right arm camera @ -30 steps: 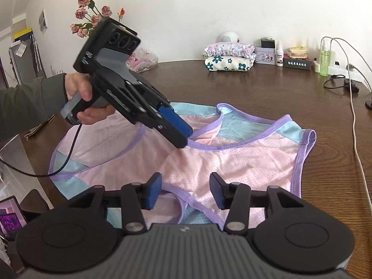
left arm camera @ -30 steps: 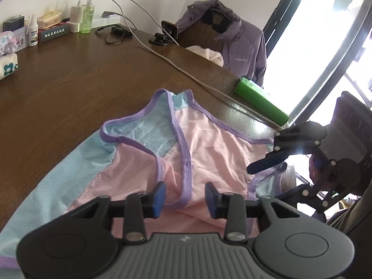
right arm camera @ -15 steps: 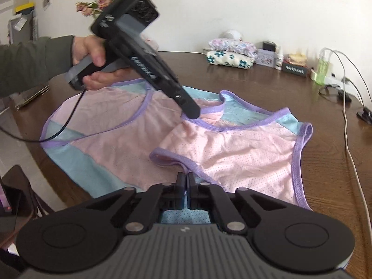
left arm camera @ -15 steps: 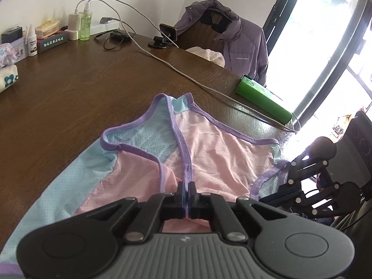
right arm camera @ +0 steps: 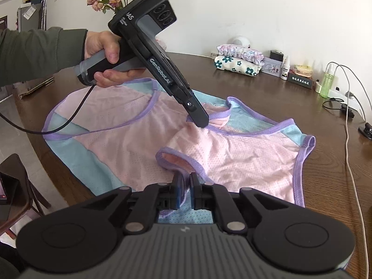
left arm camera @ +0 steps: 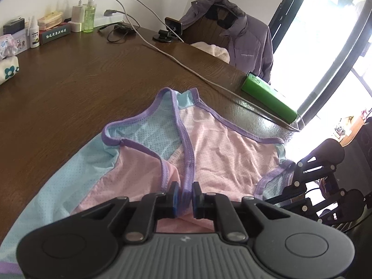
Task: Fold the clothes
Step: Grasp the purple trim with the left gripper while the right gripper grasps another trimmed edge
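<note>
I am clamping my left gripper (left arm camera: 185, 196) and right gripper (right arm camera: 185, 189) on the pink mesh vest's (right arm camera: 232, 153) purple trim, readying a fold.

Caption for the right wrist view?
Both tools, right and left, pinch a pink-and-blue top on a table.

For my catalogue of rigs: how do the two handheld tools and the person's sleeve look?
Both tools are black with blue pads. The left tool has a grey handle, white lettering and a black cable. The right tool has a ribbed grey base. The sleeve is dark grey-green.
</note>
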Demonstrator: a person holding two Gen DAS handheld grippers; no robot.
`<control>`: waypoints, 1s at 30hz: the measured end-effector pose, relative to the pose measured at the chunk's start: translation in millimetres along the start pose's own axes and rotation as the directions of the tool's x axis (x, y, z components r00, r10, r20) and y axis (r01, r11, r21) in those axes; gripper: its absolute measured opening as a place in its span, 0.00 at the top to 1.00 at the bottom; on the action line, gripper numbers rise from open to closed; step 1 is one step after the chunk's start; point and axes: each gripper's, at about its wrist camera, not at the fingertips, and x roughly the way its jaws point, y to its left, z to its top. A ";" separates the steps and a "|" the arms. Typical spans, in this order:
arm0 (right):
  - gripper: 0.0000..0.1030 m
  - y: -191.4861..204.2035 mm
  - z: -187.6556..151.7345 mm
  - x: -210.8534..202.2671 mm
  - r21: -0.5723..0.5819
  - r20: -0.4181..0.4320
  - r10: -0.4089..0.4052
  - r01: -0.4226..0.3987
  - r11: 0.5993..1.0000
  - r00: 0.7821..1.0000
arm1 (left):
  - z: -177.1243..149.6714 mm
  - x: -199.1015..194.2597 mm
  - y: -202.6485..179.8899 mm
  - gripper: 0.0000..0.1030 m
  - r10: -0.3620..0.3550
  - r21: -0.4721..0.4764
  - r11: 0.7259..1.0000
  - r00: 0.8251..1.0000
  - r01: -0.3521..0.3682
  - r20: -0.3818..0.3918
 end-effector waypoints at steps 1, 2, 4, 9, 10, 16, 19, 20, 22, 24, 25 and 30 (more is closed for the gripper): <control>0.97 0.8 -0.4 0.6 -0.003 -0.004 0.013 -0.013 1.000 1.000 | -0.5 1.9 -0.3 0.95 0.006 0.003 1.000 1.000 -0.006 -0.005; 0.98 1.6 -0.6 -0.7 -0.006 0.000 0.020 -0.020 1.000 1.000 | -0.9 2.0 -0.3 0.97 0.012 0.004 1.000 1.000 -0.012 -0.002; 0.99 3.9 -0.5 -6.2 -0.023 0.003 0.039 -0.039 0.999 0.999 | -1.4 0.6 -0.1 0.98 0.021 0.005 1.000 1.000 -0.021 0.010; 0.99 9.7 -5.1 -5.0 -0.056 -0.021 0.049 -0.050 0.997 0.999 | -4.4 -2.3 2.1 0.98 0.035 -0.010 0.999 0.999 -0.035 0.020; 0.99 11.0 -4.7 -5.1 -0.061 -0.019 0.049 -0.050 0.997 0.999 | -5.6 -2.7 2.3 0.97 0.033 -0.018 0.999 0.999 -0.033 0.024; 0.91 0.4 4.0 -17.2 -0.018 0.020 0.080 -0.080 0.997 0.997 | -9.2 -22.6 -7.4 0.90 0.037 -0.022 0.999 0.995 -0.035 0.088; 0.91 -17.2 8.2 -19.6 0.071 0.051 0.051 -0.055 0.996 0.997 | -12.1 -37.1 -14.7 0.81 0.063 -0.051 0.997 0.990 -0.056 0.127; 0.91 -22.7 9.0 -17.3 0.085 0.044 0.033 -0.037 0.996 0.998 | -13.8 -40.7 -16.9 0.75 0.079 -0.068 0.995 0.988 -0.070 0.135; 0.90 -25.6 10.2 -13.1 0.081 0.038 0.015 -0.019 0.997 0.999 | -18.6 -36.5 -12.8 0.70 0.121 -0.154 0.982 0.987 -0.104 0.105; 0.90 -18.0 12.6 -6.0 0.047 0.026 0.047 -0.048 0.998 0.999 | -24.5 -30.3 -4.4 0.71 0.112 -0.242 0.966 0.990 -0.088 0.088; 0.89 -12.6 13.6 -2.4 0.026 0.021 0.062 -0.063 0.998 0.998 | -27.3 -28.4 -0.7 0.71 0.093 -0.275 0.959 0.991 -0.064 0.095; 0.81 13.3 11.7 14.7 -0.058 0.010 0.079 -0.079 0.995 0.997 | -35.7 -23.8 14.0 0.89 0.085 -0.381 0.924 0.990 -0.035 0.114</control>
